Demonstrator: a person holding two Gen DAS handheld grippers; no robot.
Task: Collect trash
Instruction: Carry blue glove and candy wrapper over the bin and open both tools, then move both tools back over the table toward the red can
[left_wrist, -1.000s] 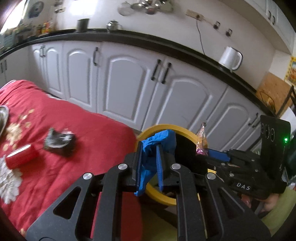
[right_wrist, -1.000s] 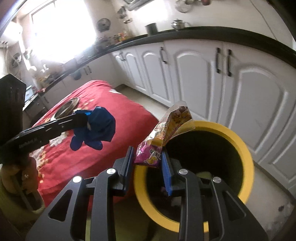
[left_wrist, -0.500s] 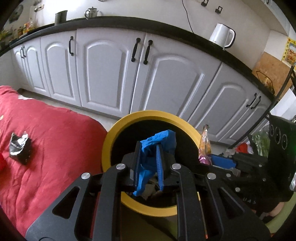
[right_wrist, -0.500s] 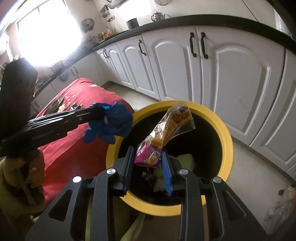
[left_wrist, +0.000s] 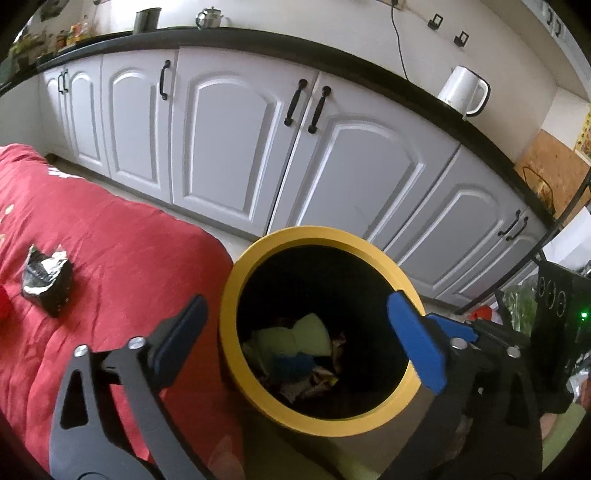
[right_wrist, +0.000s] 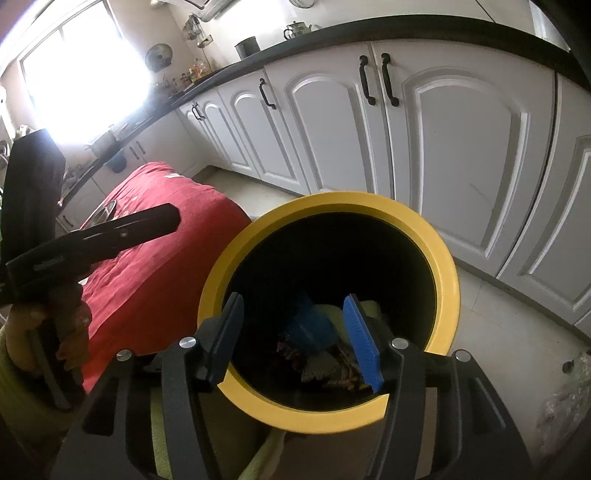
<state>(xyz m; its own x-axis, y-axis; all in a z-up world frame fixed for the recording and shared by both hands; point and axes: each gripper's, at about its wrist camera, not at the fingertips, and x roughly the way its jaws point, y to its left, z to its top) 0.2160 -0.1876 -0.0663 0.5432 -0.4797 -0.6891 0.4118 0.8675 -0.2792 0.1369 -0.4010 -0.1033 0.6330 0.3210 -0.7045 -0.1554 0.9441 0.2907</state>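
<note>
A yellow-rimmed black trash bin (left_wrist: 384, 254) (right_wrist: 443, 258) stands on the floor beside the red-covered table (left_wrist: 110, 243). Inside lie a blue crumpled glove (left_wrist: 291, 363) (right_wrist: 310, 325), snack wrappers (right_wrist: 332, 369) and a pale green piece (left_wrist: 295, 334). My left gripper (left_wrist: 295, 332) is open wide and empty over the bin mouth. My right gripper (right_wrist: 295, 336) is open and empty over the bin's near rim. A crumpled black-and-silver wrapper (left_wrist: 46, 277) lies on the table at the left.
White kitchen cabinets (left_wrist: 229, 147) with a black counter run behind the bin. A white kettle (left_wrist: 463, 90) stands on the counter. A red can's edge (left_wrist: 3, 306) shows at the far left of the table. A metal plate (right_wrist: 101, 212) sits on the table.
Both grippers have opened over the bin. The blue glove dropped from the left one and the snack wrapper from the right one; both now lie inside the bin.
</note>
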